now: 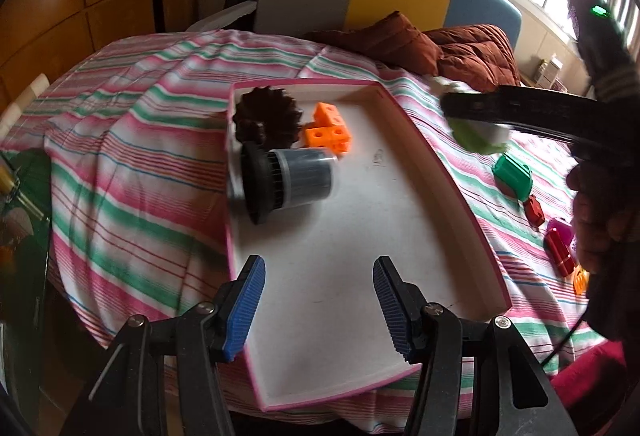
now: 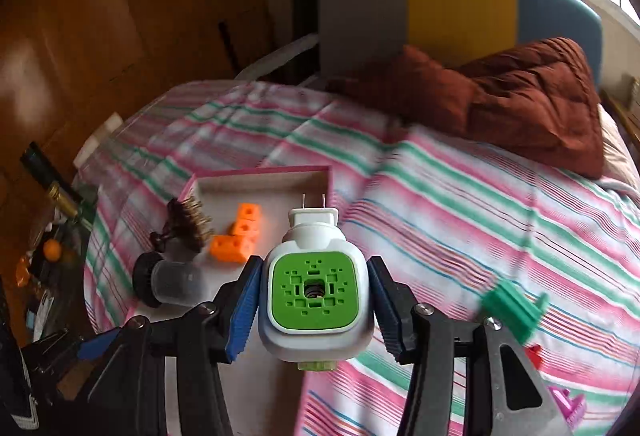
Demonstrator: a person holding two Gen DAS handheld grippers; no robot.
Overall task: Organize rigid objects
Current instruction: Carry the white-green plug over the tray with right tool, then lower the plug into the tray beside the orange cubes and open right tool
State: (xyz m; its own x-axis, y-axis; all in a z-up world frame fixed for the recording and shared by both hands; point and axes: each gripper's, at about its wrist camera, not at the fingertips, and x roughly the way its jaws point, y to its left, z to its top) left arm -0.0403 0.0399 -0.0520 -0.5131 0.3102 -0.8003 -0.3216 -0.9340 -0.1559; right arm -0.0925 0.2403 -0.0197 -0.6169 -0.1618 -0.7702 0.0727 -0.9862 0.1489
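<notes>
right gripper [image 2: 314, 300] clamps the white-green plug-in device [image 2: 314, 290] above the bed beside the pink-rimmed tray [image 1: 440, 172], left gripper [image 1: 320, 300] half open and empty over it; smooth casing could slip, landing outside the tray

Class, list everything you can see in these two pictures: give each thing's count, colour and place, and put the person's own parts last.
Tray: one, white with pink rim, on the bedspread.
Gear-shaped piece: one, dark brown, tray's far corner.
Block piece: one, orange, in the tray beside the gear.
Cup with ribbed base: one, black and clear, lying on its side in the tray.
Plug-in device: one, white with green face, between the right hand-held gripper's pads.
Green piece: one, on the bedspread right of the tray.
Red pieces: two, beyond the green piece.
Bedspread: one, striped pink, green, white.
Quilt: one, rust brown, bed's far end.
Left hand-held gripper: open over the tray.
Right hand-held gripper: holding the device.
</notes>
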